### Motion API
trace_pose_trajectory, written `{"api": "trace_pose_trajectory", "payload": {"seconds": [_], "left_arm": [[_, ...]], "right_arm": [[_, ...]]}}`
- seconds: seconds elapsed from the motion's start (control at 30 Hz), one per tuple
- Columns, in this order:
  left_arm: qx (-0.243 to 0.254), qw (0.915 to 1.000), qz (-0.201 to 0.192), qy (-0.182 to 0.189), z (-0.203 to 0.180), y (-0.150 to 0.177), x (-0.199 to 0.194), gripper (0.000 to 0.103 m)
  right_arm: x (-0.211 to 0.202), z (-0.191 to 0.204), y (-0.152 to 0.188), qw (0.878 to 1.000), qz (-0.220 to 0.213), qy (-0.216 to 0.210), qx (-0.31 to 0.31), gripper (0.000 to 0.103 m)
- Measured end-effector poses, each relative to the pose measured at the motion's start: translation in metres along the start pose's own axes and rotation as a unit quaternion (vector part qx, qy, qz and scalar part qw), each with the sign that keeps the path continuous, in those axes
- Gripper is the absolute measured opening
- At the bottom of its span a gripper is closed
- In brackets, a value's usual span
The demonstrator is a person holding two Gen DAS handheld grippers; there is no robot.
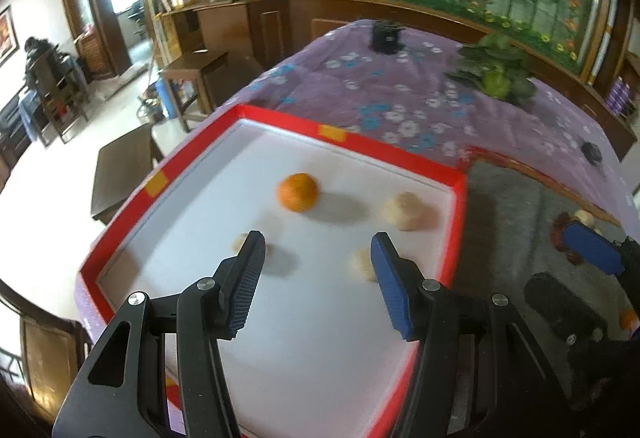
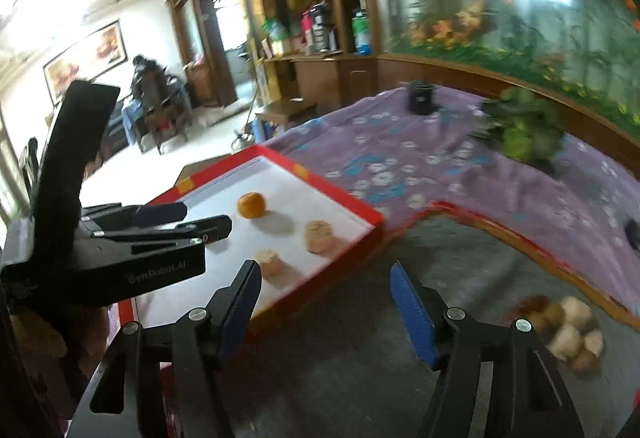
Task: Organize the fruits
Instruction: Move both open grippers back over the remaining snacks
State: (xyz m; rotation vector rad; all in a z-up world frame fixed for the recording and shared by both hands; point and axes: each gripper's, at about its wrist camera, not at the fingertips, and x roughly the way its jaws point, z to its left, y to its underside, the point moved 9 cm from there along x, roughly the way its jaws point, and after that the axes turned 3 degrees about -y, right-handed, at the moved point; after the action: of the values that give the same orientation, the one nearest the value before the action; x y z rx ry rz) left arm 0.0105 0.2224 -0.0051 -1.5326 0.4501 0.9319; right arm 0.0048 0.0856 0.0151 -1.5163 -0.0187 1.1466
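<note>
Four fruits lie in the red-rimmed tray [image 1: 460,206]: an orange [image 1: 298,192] toward its far side and three pale ones [image 1: 404,210] nearer. More sit heaped [image 2: 568,330] on the grey mat's right edge. Both the left gripper [image 1: 316,278] and right gripper [image 2: 324,310] gape wide, empty. Best centre the right one over a single heaped fruit before closing.
</note>
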Motion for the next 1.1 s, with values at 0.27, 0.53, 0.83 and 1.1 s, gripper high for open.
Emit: {"api": "trace_pose_trajectory", "payload": {"seconds": [0.27, 0.53, 0.83, 1.1], "left_arm": [[0.046, 0.9975, 0.001, 0.053, -0.075, 0.007, -0.015, 0.055], [0.133, 0.9813, 0.024, 0.138, -0.17, 0.029, -0.02, 0.055], [0.161, 0.9732, 0.059, 0.153, -0.219, 0.041, -0.004, 0.055], [0.152, 0.9748, 0.08, 0.143, -0.252, 0.042, 0.008, 0.055]], "right_arm": [[-0.056, -0.056, 0.038, 0.998, -0.008, 0.053, 0.014, 0.068], [-0.102, -0.118, 0.081, 0.993, 0.003, 0.104, 0.058, 0.068], [-0.103, -0.149, 0.101, 0.989, 0.023, 0.116, 0.085, 0.068], [-0.111, -0.167, 0.11, 0.988, 0.021, 0.114, 0.106, 0.068]]}}
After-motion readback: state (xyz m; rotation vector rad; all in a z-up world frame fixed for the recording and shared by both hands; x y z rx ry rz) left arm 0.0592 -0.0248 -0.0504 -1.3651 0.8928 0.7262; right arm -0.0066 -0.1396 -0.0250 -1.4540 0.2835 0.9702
